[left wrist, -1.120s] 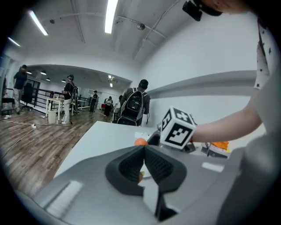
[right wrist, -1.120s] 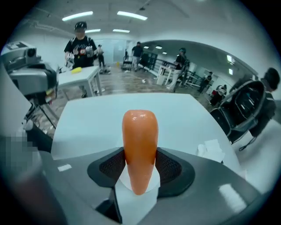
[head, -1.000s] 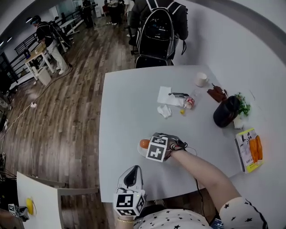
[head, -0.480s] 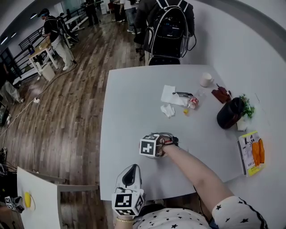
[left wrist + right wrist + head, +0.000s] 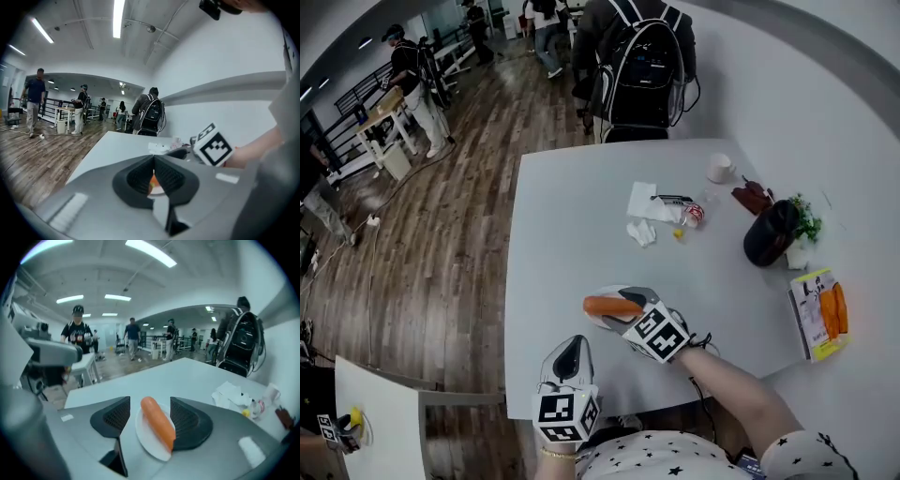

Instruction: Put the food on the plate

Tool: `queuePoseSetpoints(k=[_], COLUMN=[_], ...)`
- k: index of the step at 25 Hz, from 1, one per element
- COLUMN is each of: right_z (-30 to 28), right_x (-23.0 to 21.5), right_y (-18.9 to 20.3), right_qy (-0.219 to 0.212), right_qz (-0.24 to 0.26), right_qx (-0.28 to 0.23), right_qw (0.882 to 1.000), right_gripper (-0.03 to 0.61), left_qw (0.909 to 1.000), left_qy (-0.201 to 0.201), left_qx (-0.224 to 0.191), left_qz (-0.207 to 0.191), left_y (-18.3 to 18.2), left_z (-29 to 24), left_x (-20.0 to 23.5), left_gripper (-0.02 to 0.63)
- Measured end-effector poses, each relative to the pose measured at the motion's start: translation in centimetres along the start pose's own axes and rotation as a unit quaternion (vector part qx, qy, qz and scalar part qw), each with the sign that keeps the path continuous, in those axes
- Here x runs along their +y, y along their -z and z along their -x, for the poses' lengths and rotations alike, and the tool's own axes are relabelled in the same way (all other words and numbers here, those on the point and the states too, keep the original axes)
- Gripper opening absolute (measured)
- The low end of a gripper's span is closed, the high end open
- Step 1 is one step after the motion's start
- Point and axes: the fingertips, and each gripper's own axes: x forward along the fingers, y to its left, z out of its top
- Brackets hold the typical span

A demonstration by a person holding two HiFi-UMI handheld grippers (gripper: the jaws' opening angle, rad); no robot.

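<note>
We see sausage (image 5: 158, 423) lying on white plate (image 5: 145, 441) near front edge of grey worktop (image 5: 581, 225). Right gripper (image 5: 150, 417) over plate, its fingers (image 5: 114, 417) opening, spread either side of sausage, no grip on it; one finger sits close against sausage's near end. Left gripper (image 5: 153, 174) held off worktop's near edge, just short of plate, fingers clenched together on nothing. We note crumpled tissue (image 5: 643, 232) further back on worktop, well apart from plate.
</note>
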Motion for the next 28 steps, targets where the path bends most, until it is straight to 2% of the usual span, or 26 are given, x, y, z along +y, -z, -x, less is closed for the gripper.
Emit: queuePoseSetpoints(k=[2, 5, 8, 10, 17, 28], right_z=[2.8, 6.6, 9.3, 10.7, 12.3, 12.8], right_x=[0.9, 2.4, 4.0, 4.8, 5.7, 6.5], right_y=[-0.9, -2.0, -2.4, -2.5, -2.5, -2.5], right_qy=[0.008, 0.035, 0.057, 0.072, 0.098, 0.101], right_qz=[-0.058, -0.116, -0.15, -0.16, -0.156, -0.155], right_qx=[-0.052, -0.119, -0.158, -0.173, -0.17, -0.164], right_qw=[0.997, 0.986, 0.974, 0.969, 0.968, 0.969], right_gripper=[0.247, 0.161, 0.041, 0.0, -0.002, -0.002], left_qw=[1.0, 1.0, 0.9999, 0.9998, 0.9995, 0.9997], left_qy=[0.005, 0.008, 0.015, 0.019, 0.028, 0.025], left_qx=[-0.001, -0.002, -0.001, 0.0, 0.0, -0.004], left_qz=[0.0, -0.001, -0.005, -0.007, -0.012, -0.008], left_y=[-0.2, -0.2, -0.1, 0.0, 0.0, -0.4], left_z=[-0.2, -0.1, 0.1, 0.3, 1.0, 1.8], left_x=[-0.6, -1.5, -2.2, -2.5, -3.2, -3.2], left_gripper=[0.008, 0.008, 0.008, 0.008, 0.008, 0.008])
